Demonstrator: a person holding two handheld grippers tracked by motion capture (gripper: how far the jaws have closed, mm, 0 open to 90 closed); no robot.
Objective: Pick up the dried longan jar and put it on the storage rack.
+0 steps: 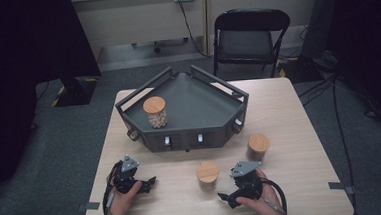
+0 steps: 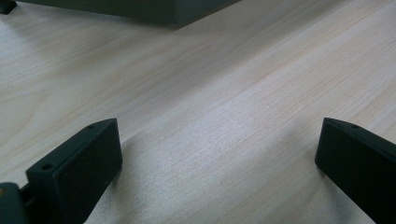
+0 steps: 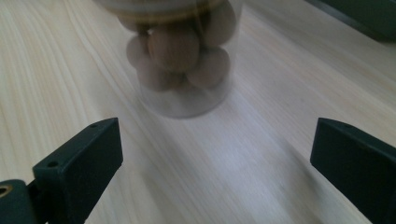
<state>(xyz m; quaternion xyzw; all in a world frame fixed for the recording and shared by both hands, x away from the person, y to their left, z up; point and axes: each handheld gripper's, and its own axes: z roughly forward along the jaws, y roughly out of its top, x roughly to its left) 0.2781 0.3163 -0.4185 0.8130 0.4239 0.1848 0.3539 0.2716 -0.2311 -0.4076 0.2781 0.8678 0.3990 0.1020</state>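
My right tongs (image 3: 212, 172) gape wide before the nut jar (image 3: 184, 56), slightly blurred, near the table's (image 1: 289, 111) front edge; left tongs (image 2: 217, 172) wide, empty.

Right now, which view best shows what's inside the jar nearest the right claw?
Right gripper view: the jar is close, round brown pieces visible through clear glass. High view shows mostly its wooden lid.

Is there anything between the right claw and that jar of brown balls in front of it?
No. In the right gripper view, bare table lies between the open right claw and the jar. The claw doesn't touch the jar.
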